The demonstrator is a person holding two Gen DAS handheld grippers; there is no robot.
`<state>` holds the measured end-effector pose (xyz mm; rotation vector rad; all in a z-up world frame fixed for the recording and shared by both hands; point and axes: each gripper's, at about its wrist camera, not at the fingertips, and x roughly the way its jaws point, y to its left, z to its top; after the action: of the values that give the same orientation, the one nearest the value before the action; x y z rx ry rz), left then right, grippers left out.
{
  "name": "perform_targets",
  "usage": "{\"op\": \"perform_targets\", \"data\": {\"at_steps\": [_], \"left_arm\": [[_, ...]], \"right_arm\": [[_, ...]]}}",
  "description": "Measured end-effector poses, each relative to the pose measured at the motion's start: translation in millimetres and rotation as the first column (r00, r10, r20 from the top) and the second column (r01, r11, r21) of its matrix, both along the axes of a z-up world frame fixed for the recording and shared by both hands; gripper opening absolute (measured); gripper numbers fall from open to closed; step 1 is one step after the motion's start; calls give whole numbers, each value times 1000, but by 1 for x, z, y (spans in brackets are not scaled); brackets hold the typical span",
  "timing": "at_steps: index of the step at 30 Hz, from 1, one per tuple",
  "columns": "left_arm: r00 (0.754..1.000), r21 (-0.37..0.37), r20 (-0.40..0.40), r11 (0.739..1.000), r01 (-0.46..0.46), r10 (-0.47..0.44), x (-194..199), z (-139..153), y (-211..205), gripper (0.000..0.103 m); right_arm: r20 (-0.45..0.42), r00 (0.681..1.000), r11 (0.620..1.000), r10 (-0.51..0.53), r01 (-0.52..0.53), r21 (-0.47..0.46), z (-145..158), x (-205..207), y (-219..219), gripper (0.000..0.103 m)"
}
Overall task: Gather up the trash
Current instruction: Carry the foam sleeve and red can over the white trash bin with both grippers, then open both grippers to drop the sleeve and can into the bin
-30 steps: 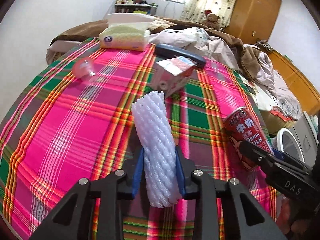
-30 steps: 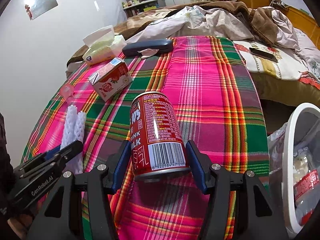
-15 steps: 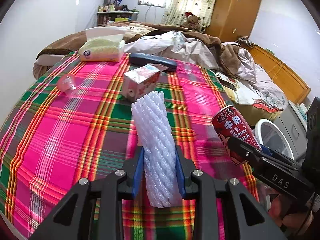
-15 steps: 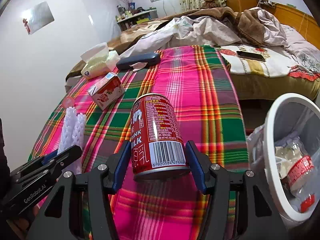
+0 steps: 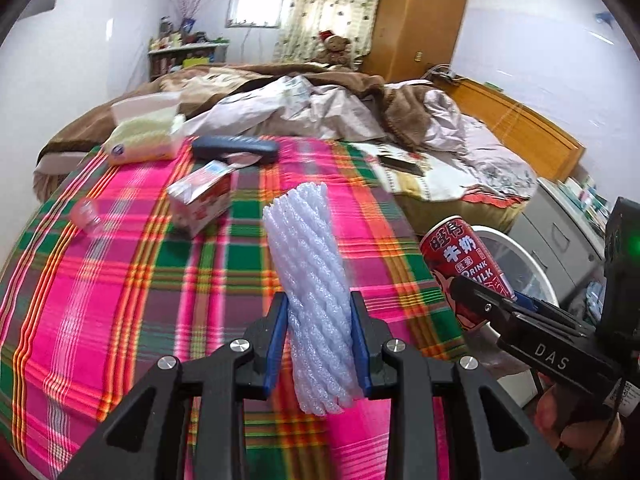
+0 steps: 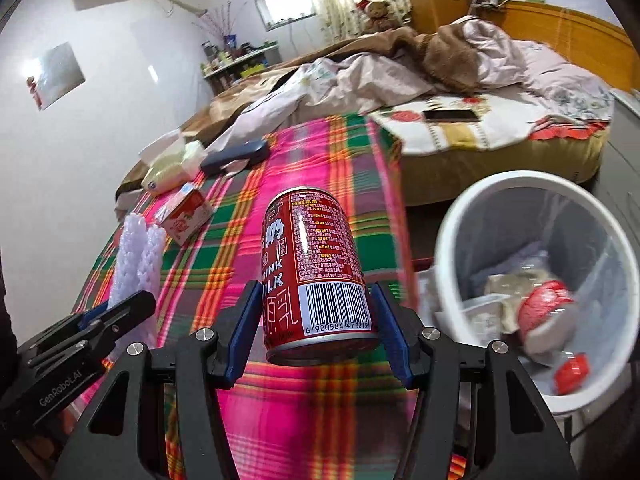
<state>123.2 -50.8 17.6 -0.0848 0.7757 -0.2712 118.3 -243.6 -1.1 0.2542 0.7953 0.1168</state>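
My left gripper (image 5: 318,332) is shut on a white foam net sleeve (image 5: 310,280), held above the plaid cloth (image 5: 120,280). My right gripper (image 6: 314,320) is shut on a red milk can (image 6: 312,264), held up over the cloth's right edge. The can (image 5: 460,260) and right gripper also show at the right of the left wrist view. A white trash bin (image 6: 460,216) with a plastic liner and several pieces of trash stands low to the right of the can. A pink milk carton (image 5: 200,204) and a small clear cup (image 5: 86,216) lie on the cloth.
A tissue pack (image 5: 144,136) and a dark case (image 5: 236,146) lie at the cloth's far edge. A bed with rumpled bedding (image 5: 320,108) and a phone (image 6: 452,115) lies beyond. A wooden wardrobe (image 5: 420,20) stands at the back.
Both grippers have risen and swung right with their loads. The trash bin has come more fully into the right wrist view.
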Motion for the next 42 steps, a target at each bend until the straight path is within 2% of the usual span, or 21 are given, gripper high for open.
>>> {"op": "perform_targets", "data": {"at_steps": [13, 25, 33, 37, 42], "left_arm": [[985, 18, 45, 986, 163, -164, 1, 19, -77, 31], [941, 4, 8, 941, 339, -339, 12, 15, -160, 31], [915, 20, -30, 915, 403, -402, 19, 1, -198, 31], [909, 10, -76, 911, 411, -410, 25, -10, -210, 31], [902, 1, -85, 905, 426, -424, 27, -15, -217, 37]], "right_arm": [[41, 988, 988, -147, 149, -42, 13, -20, -63, 57], [3, 959, 956, -284, 283, -78, 5, -22, -123, 57], [-40, 947, 943, -320, 314, -114, -7, -20, -142, 57], [-64, 943, 940, -326, 316, -130, -11, -13, -151, 57], [-96, 947, 945, -307, 292, -147, -17, -8, -155, 58]]}}
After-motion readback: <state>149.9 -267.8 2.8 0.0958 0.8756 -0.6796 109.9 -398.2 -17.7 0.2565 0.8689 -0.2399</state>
